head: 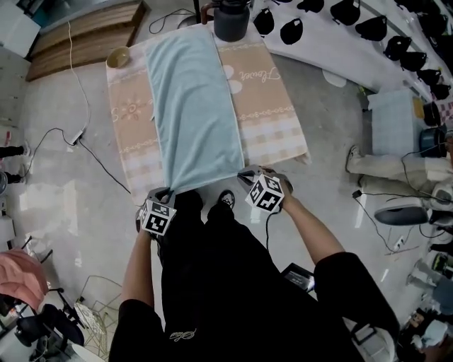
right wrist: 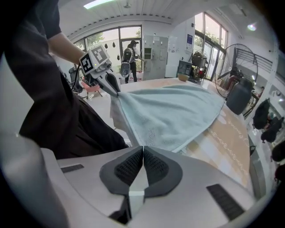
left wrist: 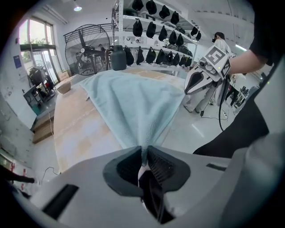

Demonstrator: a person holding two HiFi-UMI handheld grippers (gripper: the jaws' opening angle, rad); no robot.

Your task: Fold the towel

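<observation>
you stand at the near end of a table (head: 272, 124) with a pale blue towel (head: 192, 106) lying flat along it. the left gripper (left wrist: 143, 150) is pinching the towel's near left corner, cloth bunched between its pads. the right gripper (right wrist: 142, 149) has its jaws pressed together on the near right corner, with only a thin edge of cloth in the tips. the near short edge is raised off the table and hangs stretched between the two grippers.

the towel's long axis runs straight away from you, from the held edge to the far end by a dark jug (head: 231, 20). its long sides lie roughly parallel to the table's sides.

the step in hand looks like the first fold, near edge to far edge. to do it well, raise both corners to the same height and keep the edge taut between them. carry both grippers away from you together, along the long axis, without twisting. the right grip looks shallow, so pull gently on that side. lay the held edge square on the far edge before you let go.
</observation>
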